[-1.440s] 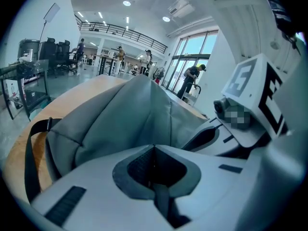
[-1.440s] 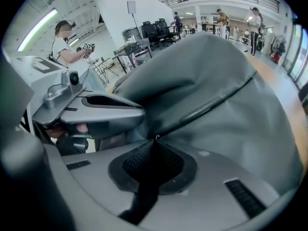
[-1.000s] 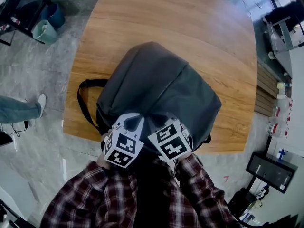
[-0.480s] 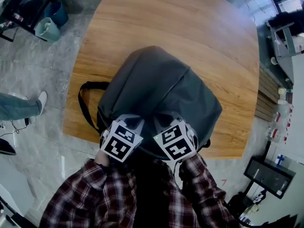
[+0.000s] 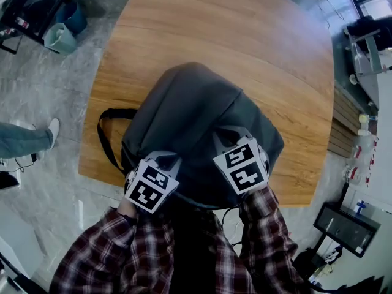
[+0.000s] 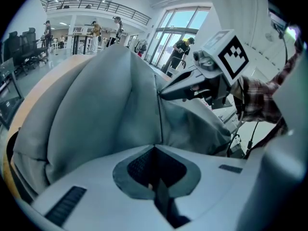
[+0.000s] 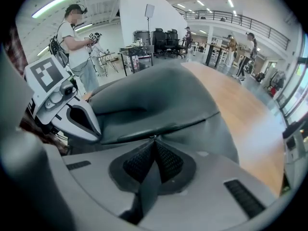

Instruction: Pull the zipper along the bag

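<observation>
A dark grey backpack [image 5: 196, 121] lies on the wooden table [image 5: 275, 66], with its near end over the front edge. My left gripper [image 5: 160, 162] is shut on the bag's fabric at the near left; a dark fold sits pinched between its jaws [image 6: 155, 147]. To its right, my right gripper [image 5: 228, 141] is shut on the zipper pull [image 7: 153, 138], where the zipper line [image 7: 159, 129] meets its tips. In the left gripper view, the right gripper [image 6: 162, 94] points into the bag's seam. The left gripper [image 7: 96, 131] shows at the left of the right gripper view.
A black strap [image 5: 105, 133] hangs off the bag past the table's left edge. A person's leg and shoe [image 5: 30, 138] are on the floor at left, with bins [image 5: 61, 32] beyond. A person [image 7: 77, 42] stands nearby. Furniture lies right of the table.
My right gripper has slid right and a little farther along the bag's near edge, away from the left gripper. The left gripper has stayed almost in place.
</observation>
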A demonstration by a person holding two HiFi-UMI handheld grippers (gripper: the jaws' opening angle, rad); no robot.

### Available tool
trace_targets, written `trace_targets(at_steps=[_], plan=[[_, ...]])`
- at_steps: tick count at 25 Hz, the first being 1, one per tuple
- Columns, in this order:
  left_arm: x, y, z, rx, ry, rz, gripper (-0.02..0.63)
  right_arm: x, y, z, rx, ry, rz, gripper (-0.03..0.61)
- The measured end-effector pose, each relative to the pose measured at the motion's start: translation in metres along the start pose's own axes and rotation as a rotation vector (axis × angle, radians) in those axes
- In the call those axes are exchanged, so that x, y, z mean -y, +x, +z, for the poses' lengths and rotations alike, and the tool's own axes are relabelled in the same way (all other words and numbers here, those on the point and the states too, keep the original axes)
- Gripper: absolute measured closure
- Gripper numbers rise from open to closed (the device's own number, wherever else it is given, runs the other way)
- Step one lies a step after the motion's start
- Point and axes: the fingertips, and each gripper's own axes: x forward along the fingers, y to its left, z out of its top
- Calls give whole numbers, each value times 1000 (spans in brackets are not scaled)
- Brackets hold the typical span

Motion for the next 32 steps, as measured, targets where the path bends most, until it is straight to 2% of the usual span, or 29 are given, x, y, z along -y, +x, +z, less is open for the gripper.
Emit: trace_targets(at_steps=[5,13,19,23,27,32], plan=[[0,0,-1,-7,-1,3,603,41,-10,14,38,26,-58,563],[-1,0,-1,-5,-3,-1,603,78,-15,22,51,29,-122,563],[0,3,3,6,-13,-8,603,88,-10,23,39,24,-128,563],[0,14,12,-10,-40,-5,603,100,-10,25,82,21,-177,561],[0,26,26,-50,-81,-10,603,112,-23,30,138,69,-258,561],[6,38,43,-47,-89,1,603,118,-64,27,247,186,-316,561]])
